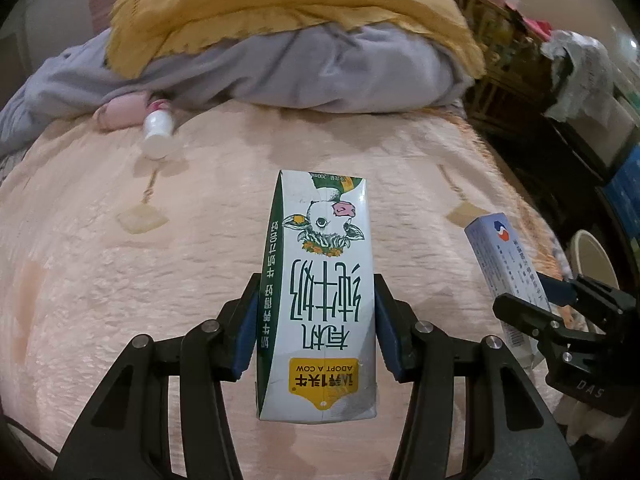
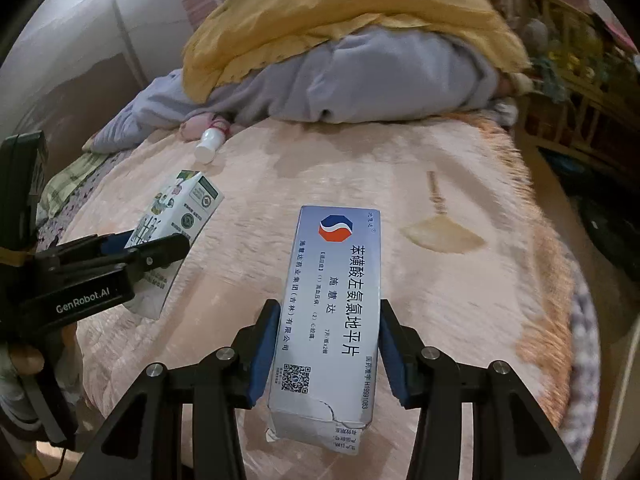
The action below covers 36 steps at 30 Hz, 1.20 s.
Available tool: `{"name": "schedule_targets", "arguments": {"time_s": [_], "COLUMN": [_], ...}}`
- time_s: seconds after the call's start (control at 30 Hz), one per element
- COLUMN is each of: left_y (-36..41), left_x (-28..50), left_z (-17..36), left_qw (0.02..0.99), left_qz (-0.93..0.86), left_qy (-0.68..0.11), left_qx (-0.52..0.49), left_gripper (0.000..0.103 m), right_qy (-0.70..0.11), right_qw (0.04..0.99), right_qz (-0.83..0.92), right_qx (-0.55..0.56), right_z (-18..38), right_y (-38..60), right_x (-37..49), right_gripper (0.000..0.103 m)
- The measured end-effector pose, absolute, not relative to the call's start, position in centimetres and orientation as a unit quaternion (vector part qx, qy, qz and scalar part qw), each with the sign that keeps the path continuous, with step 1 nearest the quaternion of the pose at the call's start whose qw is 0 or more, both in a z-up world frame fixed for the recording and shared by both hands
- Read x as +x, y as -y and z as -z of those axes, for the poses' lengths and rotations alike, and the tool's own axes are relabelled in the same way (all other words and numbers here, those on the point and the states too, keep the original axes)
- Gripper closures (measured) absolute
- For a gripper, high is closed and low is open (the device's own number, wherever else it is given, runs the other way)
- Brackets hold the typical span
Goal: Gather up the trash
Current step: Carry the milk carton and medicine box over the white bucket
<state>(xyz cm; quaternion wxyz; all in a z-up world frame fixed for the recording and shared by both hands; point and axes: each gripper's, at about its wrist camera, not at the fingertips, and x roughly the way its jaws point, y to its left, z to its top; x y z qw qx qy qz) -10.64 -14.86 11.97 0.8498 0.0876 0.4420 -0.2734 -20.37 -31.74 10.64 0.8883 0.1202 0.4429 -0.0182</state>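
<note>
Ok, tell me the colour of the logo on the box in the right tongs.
Red and blue with a white wave, on the medicine box; right wrist view shows it best.

Glossy paper milk carton (image 1: 320,292), matt cardboard medicine box (image 2: 328,320), fuzzy cloth blanket (image 1: 160,260).

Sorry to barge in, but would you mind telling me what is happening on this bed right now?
A person is clearing trash off the bed with a handheld gripper in each hand. The left gripper is clamped on a white and green milk carton, held clear of the pink bedspread. The right gripper grips a pale blue medicine box with a torn end flap. A small white bottle lies further up the bed, beside the heaped grey and yellow bedding, not yet collected.
</note>
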Motion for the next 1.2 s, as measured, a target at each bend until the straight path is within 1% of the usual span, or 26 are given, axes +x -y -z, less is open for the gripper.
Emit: {"name": "schedule_targets", "arguments": {"time_s": [0.47, 1.2], "left_y": [21.3, 33.3], "left_x": [-15.0, -22.0], "left_z": [-13.9, -15.6], "left_qw": [0.834, 0.795], "left_qz": [0.330, 0.426], "left_qy": [-0.423, -0.398], "left_qx": [0.126, 0.169], "left_gripper": [0.054, 0.054], "right_qy": [-0.417, -0.396], "right_qw": [0.893, 0.878], "right_qz": [0.084, 0.193], "right_qx": [0.145, 0.185], "right_z": [-12.5, -12.9], "right_y": [37.6, 48.3], "right_x": [-27.0, -37.3], "right_gripper": [0.057, 0.057]}}
